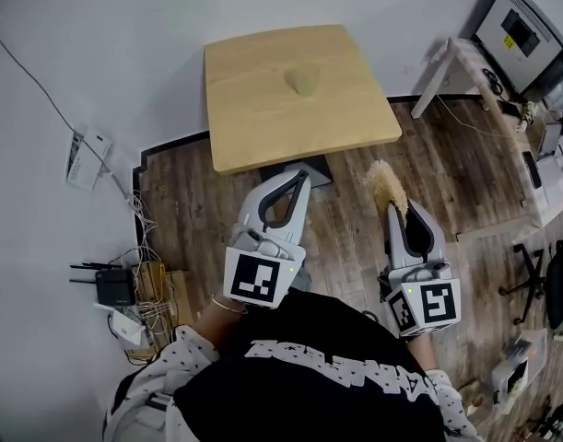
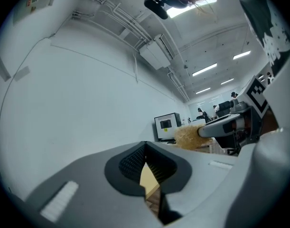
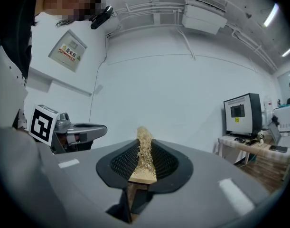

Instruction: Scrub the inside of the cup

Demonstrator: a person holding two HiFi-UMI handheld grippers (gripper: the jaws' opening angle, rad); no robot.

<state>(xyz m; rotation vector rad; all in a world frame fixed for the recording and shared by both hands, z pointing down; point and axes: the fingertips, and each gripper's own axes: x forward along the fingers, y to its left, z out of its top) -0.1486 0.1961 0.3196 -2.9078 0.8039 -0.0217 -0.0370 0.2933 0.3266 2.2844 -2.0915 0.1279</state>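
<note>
Head view, with both gripper views. The wooden floor (image 1: 198,210) is filling most of the frame, and the square wooden counter (image 1: 263,109) is standing on it at upper centre, offering an open, firm surface for the work. The person's dark printed shirt (image 1: 336,376) is showing along the bottom edge. The body is standing short of the counter's near edge, and both tools are being held level and pointed toward it, a posture that suits an approach rather than scrubbing. The left tongs (image 1: 302,180), at centre left, are clenched with nothing between the pads; in the left gripper view only background is showing through the gap below the tips. Judged from the task, this tool is probably meant to steady the vessel. The right tongs (image 1: 398,213), at lower right, are grasping a straw-coloured fibre scrubber (image 1: 386,182). It is pinched low down so that the bushy end is projecting beyond the tips, leaving the working end free to enter a narrow opening. The cup (image 1: 304,83) is taken to be the small pale object sitting alone near the middle of the counter, well apart from both tools; its opening is too small to make out here. Scrubbing is not yet under way.
</note>
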